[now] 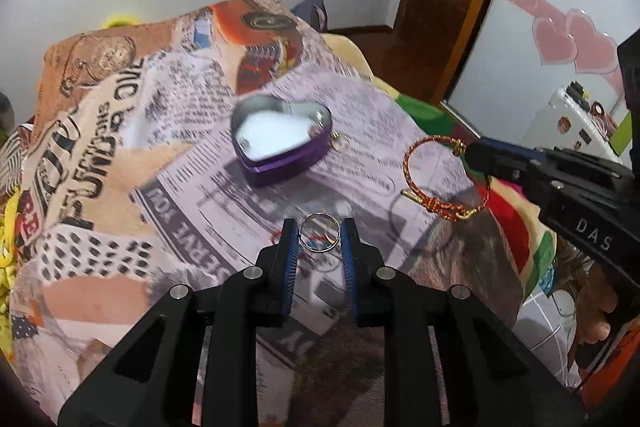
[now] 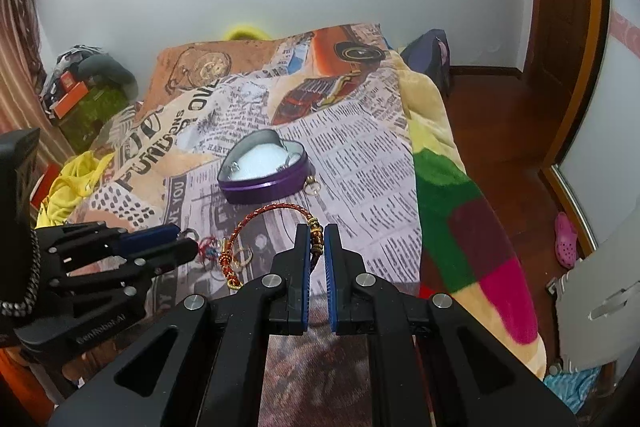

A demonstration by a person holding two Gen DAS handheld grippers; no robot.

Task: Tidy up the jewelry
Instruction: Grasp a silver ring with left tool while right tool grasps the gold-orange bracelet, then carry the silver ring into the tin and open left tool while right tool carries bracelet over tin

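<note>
A purple heart-shaped tin (image 1: 280,143) with a white lining stands open on the newspaper-print blanket (image 1: 132,155); it also shows in the right wrist view (image 2: 266,175). My left gripper (image 1: 319,233) is shut on a silver ring (image 1: 320,237), held just above the blanket. My right gripper (image 2: 317,239) is shut on a red and gold braided bracelet (image 2: 256,227), which hangs in the air right of the tin in the left wrist view (image 1: 430,179). A small gold ring (image 1: 339,142) lies against the tin's right side.
More small jewelry, a red thread piece (image 2: 206,245) and a gold ring (image 2: 243,255), lies on the blanket below the bracelet. The bed's right edge (image 2: 440,187) drops to a wooden floor. A yellow cloth (image 2: 72,183) lies at the left.
</note>
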